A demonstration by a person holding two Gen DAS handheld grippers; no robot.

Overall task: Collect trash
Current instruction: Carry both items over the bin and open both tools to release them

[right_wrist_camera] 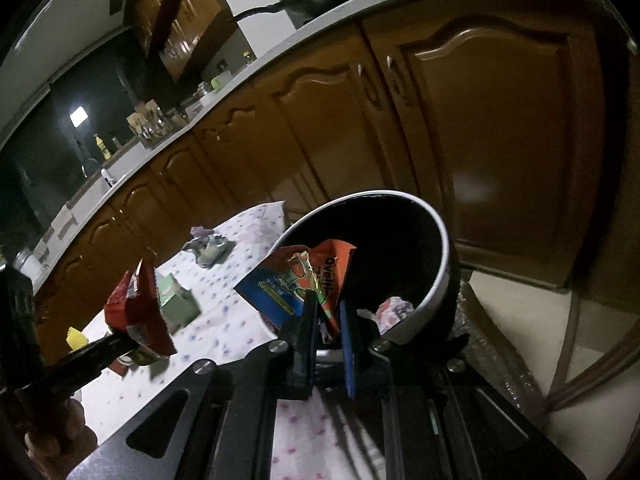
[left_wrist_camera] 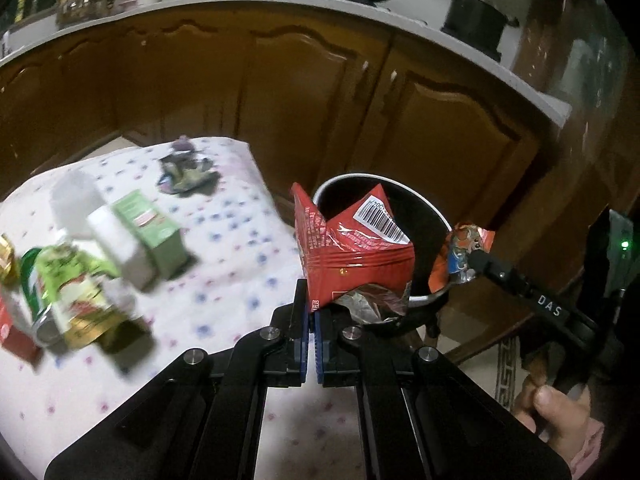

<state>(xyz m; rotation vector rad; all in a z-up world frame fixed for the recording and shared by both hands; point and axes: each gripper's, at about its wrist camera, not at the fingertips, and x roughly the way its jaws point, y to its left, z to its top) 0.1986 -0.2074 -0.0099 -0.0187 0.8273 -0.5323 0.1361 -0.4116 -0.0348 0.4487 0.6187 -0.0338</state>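
My left gripper (left_wrist_camera: pixel 312 312) is shut on a red snack wrapper (left_wrist_camera: pixel 352 248) with a barcode, held at the near rim of the round black trash bin (left_wrist_camera: pixel 424 216). My right gripper (right_wrist_camera: pixel 326 312) holds an orange and blue Ovaltine wrapper (right_wrist_camera: pixel 296 280) over the white-rimmed bin (right_wrist_camera: pixel 436 280); its jaws stand slightly apart around the wrapper. A crumpled paper (right_wrist_camera: pixel 394 308) lies inside the bin. The right gripper and its wrapper (left_wrist_camera: pixel 464 256) show at the bin's right side in the left wrist view. The red wrapper (right_wrist_camera: pixel 140 312) shows in the right wrist view.
The table (left_wrist_camera: pixel 240 248) has a white dotted cloth. On it are a green carton (left_wrist_camera: pixel 148 232), a white box (left_wrist_camera: pixel 116 248), green cans and packets (left_wrist_camera: pixel 68 296) and a dark crumpled wrapper (left_wrist_camera: pixel 184 172). Brown kitchen cabinets (left_wrist_camera: pixel 280 92) stand behind.
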